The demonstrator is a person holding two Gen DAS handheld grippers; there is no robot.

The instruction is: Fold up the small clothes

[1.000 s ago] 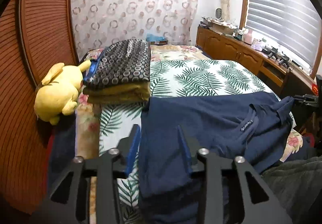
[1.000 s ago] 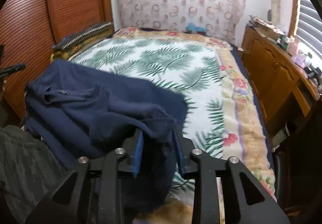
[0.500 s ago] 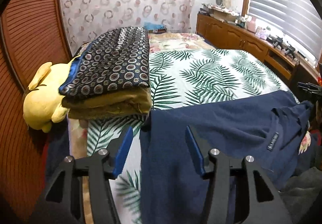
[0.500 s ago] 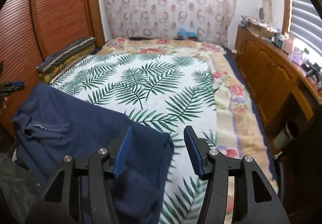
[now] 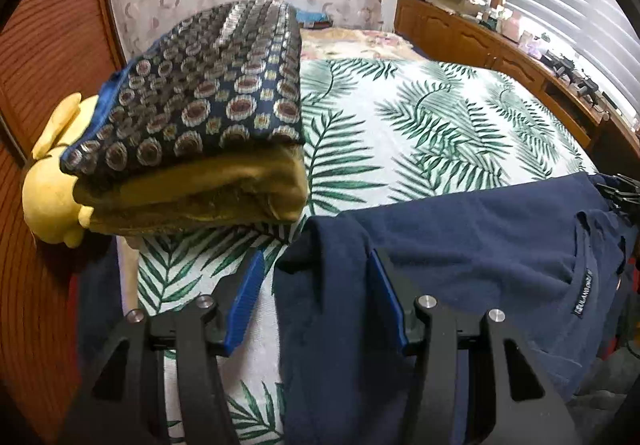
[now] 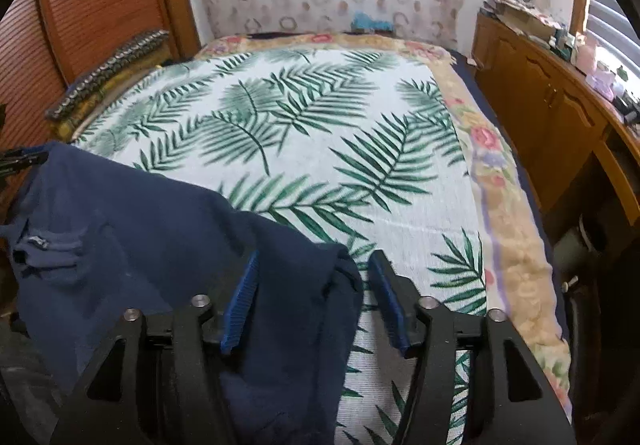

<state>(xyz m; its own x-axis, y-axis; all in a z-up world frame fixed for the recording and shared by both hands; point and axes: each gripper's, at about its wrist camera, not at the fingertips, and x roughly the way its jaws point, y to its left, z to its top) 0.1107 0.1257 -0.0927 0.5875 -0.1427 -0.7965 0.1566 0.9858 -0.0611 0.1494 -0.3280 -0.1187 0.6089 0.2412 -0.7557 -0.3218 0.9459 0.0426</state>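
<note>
Both grippers have come forward and down over the bed [image 6: 400, 181] since a second ago, and their fingers, then clamped on the navy shirt [image 5: 480, 245], have just been opening. Left gripper [image 5: 316, 285]: fingers wide, a shirt corner lying loose between them. Right gripper [image 6: 312, 285]: fingers wide, the other corner between them, unpressed. Shirt spread along the bed's near edge. Folded blankets [image 5: 208, 133] lie near the bed's left edge, a yellow plush [image 5: 48, 197] beside them.
</note>
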